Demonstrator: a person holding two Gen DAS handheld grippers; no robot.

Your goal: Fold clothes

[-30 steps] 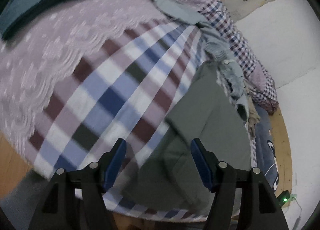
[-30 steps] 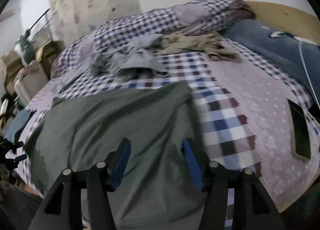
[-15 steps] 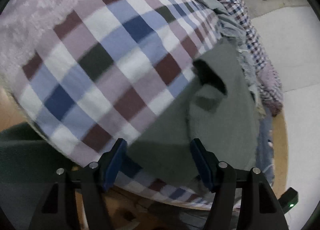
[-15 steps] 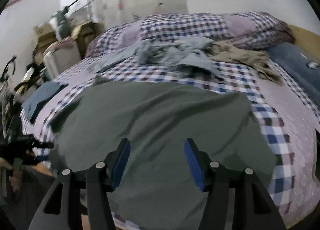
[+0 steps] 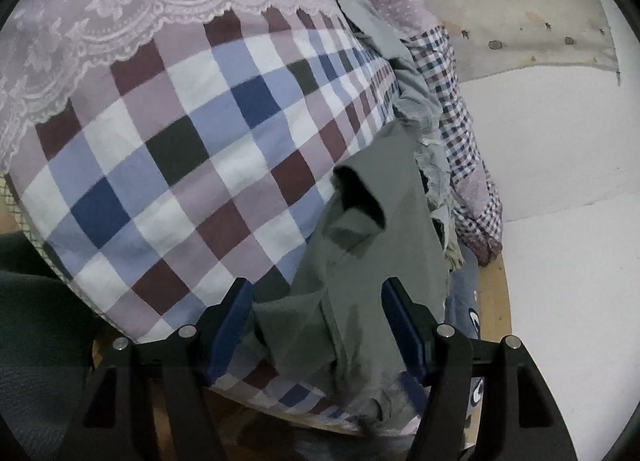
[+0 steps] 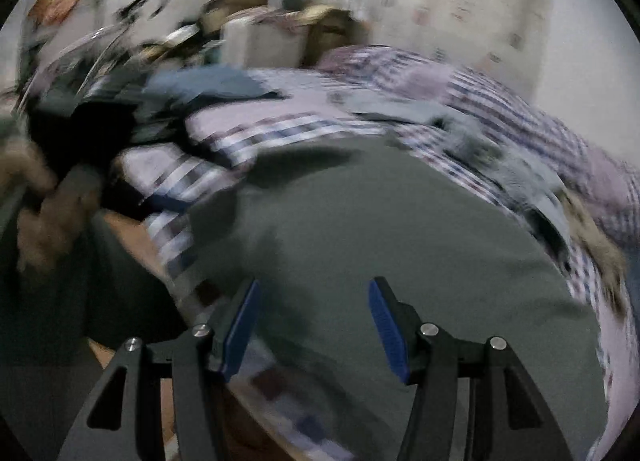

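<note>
Left wrist view, left gripper (image 5: 320, 325) and right gripper (image 6: 314, 319) jaws released, over green garment (image 5: 368, 261).

1. My left wrist camera sits close above the bed (image 5: 168, 165) edge, looking down and along the checked cover toward the wall.
2. My right wrist camera is low over the bed (image 6: 280, 129), facing across it toward room clutter; view is motion-blurred.
3. Both views share the grey-green garment (image 5: 360, 261) (image 6: 380, 221) and the gingham pillow (image 5: 452, 101) (image 6: 520, 109).
</note>
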